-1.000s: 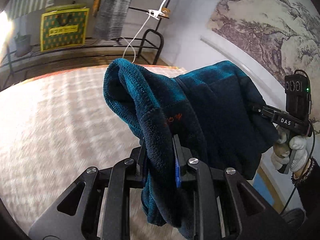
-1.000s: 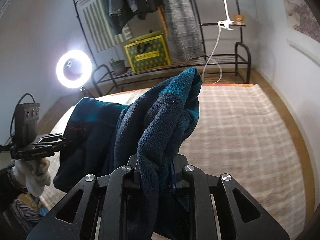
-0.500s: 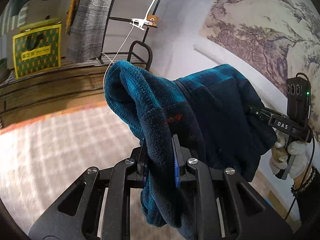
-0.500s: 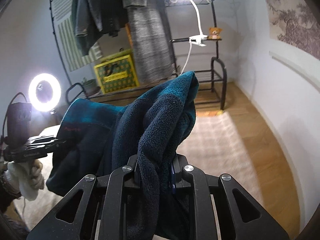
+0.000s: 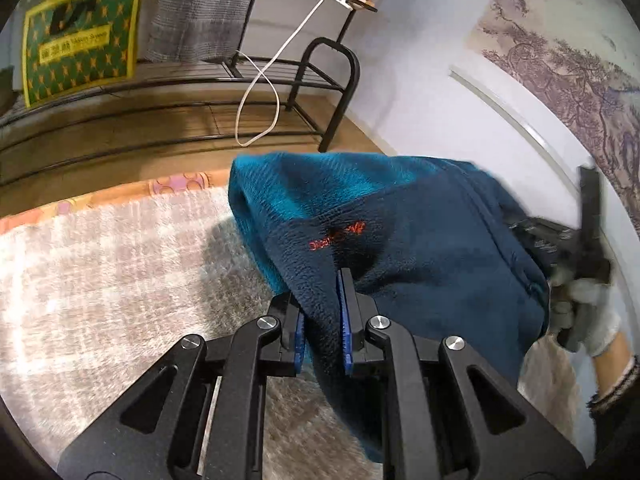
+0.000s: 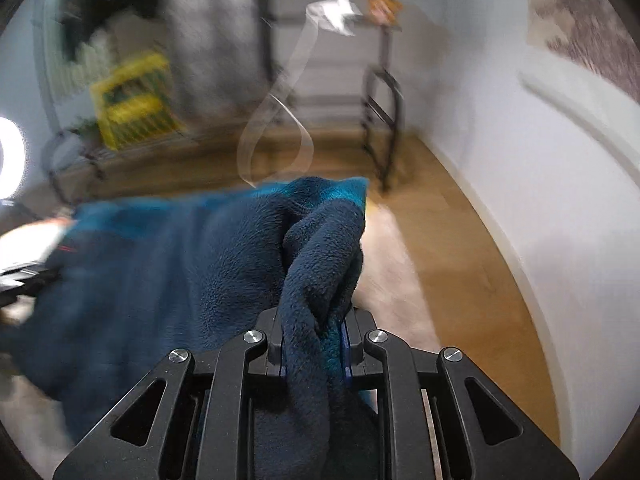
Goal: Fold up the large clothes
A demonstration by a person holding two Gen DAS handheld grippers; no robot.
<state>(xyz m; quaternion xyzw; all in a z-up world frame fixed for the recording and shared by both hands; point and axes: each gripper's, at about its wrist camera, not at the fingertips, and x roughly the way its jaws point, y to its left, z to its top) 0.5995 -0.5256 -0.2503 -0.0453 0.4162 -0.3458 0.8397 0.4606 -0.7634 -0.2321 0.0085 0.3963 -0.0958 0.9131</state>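
Observation:
A dark blue and teal fleece jacket (image 5: 420,236) with a small red logo hangs stretched between both grippers above a pale plaid blanket (image 5: 100,280). My left gripper (image 5: 322,312) is shut on one edge of the fleece. My right gripper (image 6: 314,334) is shut on a bunched fold of the same fleece (image 6: 160,272). In the left wrist view the right gripper (image 5: 560,240) shows blurred at the far right, held by a gloved hand. The right wrist view is motion-blurred.
A black metal clothes rack (image 5: 328,80) with a white cable stands beyond the blanket's orange edge. A green and yellow bag (image 5: 80,56) sits on its shelf. Wooden floor (image 6: 460,248) and a white wall (image 6: 540,160) lie to the right.
Both grippers have swung down and toward the rack with the fleece. The fleece now hangs lower and more spread over the blanket's far edge. The right view has become blurred.

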